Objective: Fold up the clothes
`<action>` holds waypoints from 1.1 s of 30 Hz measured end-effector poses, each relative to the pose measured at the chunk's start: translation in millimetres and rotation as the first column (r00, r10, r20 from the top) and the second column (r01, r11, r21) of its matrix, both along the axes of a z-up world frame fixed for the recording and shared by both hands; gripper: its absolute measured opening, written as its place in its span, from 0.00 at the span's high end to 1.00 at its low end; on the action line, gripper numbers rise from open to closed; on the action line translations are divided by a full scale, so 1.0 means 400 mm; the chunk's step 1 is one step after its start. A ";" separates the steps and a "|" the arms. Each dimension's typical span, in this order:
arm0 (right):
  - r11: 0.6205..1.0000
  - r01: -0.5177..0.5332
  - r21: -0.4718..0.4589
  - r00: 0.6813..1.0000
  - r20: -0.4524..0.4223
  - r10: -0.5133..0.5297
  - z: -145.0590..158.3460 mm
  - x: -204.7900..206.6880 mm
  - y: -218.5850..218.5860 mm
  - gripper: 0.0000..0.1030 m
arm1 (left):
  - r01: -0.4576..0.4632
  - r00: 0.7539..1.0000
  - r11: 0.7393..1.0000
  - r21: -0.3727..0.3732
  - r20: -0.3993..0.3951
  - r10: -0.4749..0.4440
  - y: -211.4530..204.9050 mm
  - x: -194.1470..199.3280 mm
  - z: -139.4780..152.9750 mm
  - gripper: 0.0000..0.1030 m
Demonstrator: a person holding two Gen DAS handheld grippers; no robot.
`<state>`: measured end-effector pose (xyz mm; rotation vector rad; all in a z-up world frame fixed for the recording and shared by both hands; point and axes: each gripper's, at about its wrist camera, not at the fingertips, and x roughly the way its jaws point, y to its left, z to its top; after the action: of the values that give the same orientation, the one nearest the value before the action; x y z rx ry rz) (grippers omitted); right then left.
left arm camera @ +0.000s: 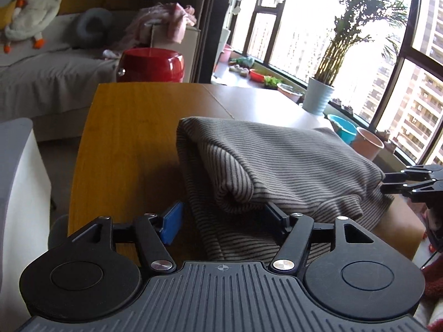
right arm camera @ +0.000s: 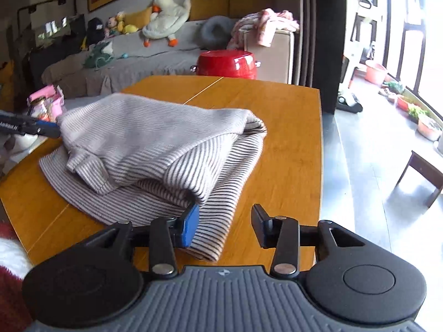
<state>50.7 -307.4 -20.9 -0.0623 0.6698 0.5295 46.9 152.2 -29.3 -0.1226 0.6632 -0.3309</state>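
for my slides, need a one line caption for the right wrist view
Open right gripper at the near corner of a folded striped garment on a wooden table.

Bare wooden table (right arm camera: pixel 290 138) around the striped garment (right arm camera: pixel 155 149), nothing else on it

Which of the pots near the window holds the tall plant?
The pale ribbed pot on the sill; the blue pot and pink pot beside it show no plant.

Beyond the jaws, a round glossy red stool (right arm camera: pixel 227 65) stands past the wooden table's (right arm camera: pixel 290 127) far edge; farther back, a white plush goose (right arm camera: pixel 166 18) lies on the grey sofa (right arm camera: pixel 155 55).
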 end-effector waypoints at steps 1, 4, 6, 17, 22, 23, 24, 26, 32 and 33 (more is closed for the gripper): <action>0.999 0.026 0.045 1.000 -0.010 -0.025 0.009 0.004 -0.020 0.48 | 0.001 1.000 1.000 -0.015 0.005 0.000 0.005 -0.005 0.008 0.29; 0.975 0.076 0.210 0.996 -0.052 -0.067 0.033 0.025 -0.061 0.40 | -0.001 0.999 0.997 -0.072 0.032 0.004 0.012 -0.006 0.039 0.17; 0.943 0.098 0.319 0.993 -0.089 -0.073 0.040 0.046 -0.068 0.38 | -0.018 0.999 0.994 -0.107 0.038 0.022 0.017 0.002 0.054 0.12; 0.949 0.077 0.305 0.988 -0.154 -0.031 -0.060 0.138 0.110 0.32 | -0.102 0.990 0.992 -0.067 -0.108 0.095 -0.070 0.155 -0.046 0.18; 0.963 0.063 0.262 0.995 -0.085 -0.042 0.004 0.139 0.122 0.74 | -0.071 0.996 0.997 -0.036 -0.047 0.069 -0.104 0.145 0.002 0.66; 0.954 0.061 0.293 0.996 -0.076 -0.041 0.029 0.130 0.109 0.74 | -0.055 0.998 0.998 -0.042 -0.021 0.054 -0.109 0.123 0.025 0.69; 0.949 0.056 0.309 0.997 -0.062 -0.038 0.049 0.119 0.099 0.74 | -0.038 0.999 0.998 -0.049 0.003 0.039 -0.114 0.102 0.047 0.69; 0.950 0.038 0.309 0.999 -0.025 -0.032 0.075 0.095 0.085 0.74 | -0.004 1.000 0.998 -0.062 0.019 0.005 -0.125 0.069 0.070 0.69; 0.968 0.119 0.220 0.989 -0.114 -0.096 -0.035 0.104 0.060 0.71 | -0.026 0.995 1.000 -0.001 -0.094 0.026 -0.140 0.052 -0.031 0.64; 0.966 0.121 0.227 0.988 -0.119 -0.096 -0.056 0.105 0.055 0.71 | -0.039 0.992 0.999 0.011 -0.116 0.040 -0.134 0.054 -0.051 0.61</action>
<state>92.6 -285.6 -43.4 0.2243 0.7070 0.5052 68.6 98.6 -49.9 -0.1478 0.7766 -0.2844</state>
